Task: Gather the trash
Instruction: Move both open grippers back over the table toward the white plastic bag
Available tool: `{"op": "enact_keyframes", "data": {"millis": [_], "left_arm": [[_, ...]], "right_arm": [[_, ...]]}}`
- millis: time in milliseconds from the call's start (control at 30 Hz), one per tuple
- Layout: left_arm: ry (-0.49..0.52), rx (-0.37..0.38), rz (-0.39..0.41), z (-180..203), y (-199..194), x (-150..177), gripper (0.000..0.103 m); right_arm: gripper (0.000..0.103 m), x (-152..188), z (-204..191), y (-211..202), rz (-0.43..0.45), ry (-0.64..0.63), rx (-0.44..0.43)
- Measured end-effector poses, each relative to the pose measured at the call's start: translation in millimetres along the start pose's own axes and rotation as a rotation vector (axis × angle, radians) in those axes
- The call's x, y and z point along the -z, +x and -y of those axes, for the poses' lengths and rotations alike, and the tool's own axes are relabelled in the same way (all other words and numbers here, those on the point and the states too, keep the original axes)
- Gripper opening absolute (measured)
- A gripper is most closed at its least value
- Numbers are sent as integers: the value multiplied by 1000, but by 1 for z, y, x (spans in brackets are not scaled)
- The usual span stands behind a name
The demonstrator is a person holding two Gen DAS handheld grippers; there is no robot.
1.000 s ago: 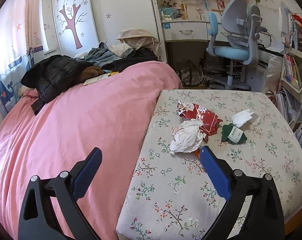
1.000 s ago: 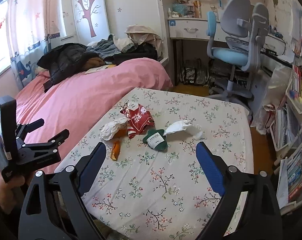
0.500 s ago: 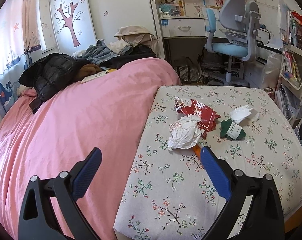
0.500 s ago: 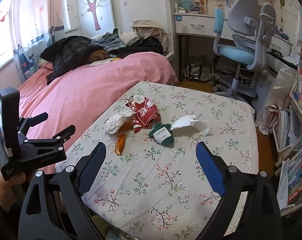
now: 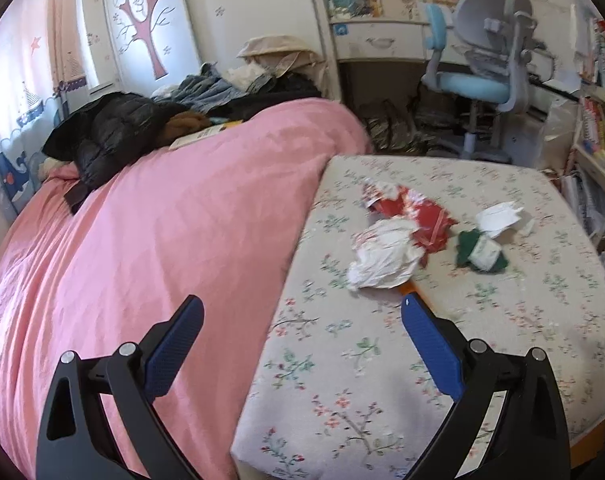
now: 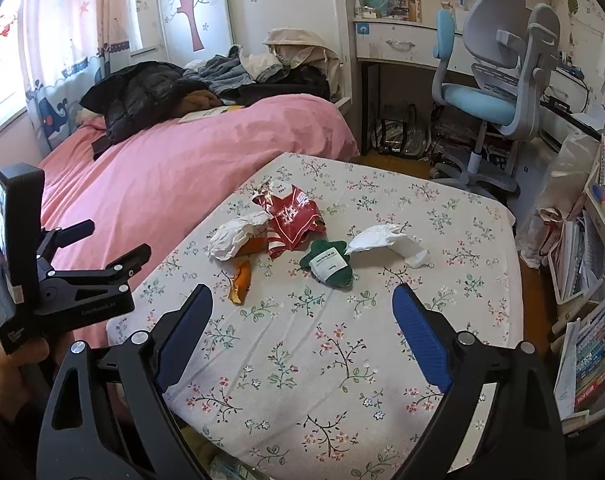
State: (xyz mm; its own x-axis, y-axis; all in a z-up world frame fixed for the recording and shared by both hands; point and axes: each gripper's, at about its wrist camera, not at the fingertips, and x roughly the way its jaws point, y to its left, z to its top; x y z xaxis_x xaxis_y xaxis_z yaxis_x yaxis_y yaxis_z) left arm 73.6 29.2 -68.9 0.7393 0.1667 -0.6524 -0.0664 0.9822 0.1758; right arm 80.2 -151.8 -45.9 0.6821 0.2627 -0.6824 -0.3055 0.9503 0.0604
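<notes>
— Both tools ready? 
— Yes: the left gripper (image 5: 302, 320) and right gripper (image 6: 302, 304) gape wide, holding nothing. 
— And the rubbish? 
— Clustered mid-table (image 6: 342, 352): white paper wad (image 6: 234, 236), red wrapper (image 6: 292, 216), green packet (image 6: 328, 264), orange peel (image 6: 240, 276). 
— Best approach? 
— I'd straddle one piece, probably the nearby peel, and pinch low.

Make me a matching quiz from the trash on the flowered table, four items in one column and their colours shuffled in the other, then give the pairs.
Items:
1. snack wrapper
2. peel
3. labelled packet
4. crumpled tissue

Colours:
A. white
B. green
C. red
D. orange

Pairs: 1-C, 2-D, 3-B, 4-A
</notes>
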Motion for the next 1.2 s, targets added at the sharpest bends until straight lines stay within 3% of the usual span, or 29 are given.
{"op": "enact_keyframes", "data": {"millis": [300, 500, 633, 1200], "left_arm": [[-70, 46, -81, -12, 15, 2, 95], [-37, 80, -102, 0, 24, 0, 95], [14, 83, -108, 15, 36, -5, 95], [86, 93, -118, 45, 62, -20, 95]], "right_arm": [[88, -4, -2, 39, -71, -72, 41], [88, -7, 14, 69, -142, -4, 17], [88, -11, 26, 67, -133, 62, -12], [88, -14, 32, 80, -157, 15, 5]]}}
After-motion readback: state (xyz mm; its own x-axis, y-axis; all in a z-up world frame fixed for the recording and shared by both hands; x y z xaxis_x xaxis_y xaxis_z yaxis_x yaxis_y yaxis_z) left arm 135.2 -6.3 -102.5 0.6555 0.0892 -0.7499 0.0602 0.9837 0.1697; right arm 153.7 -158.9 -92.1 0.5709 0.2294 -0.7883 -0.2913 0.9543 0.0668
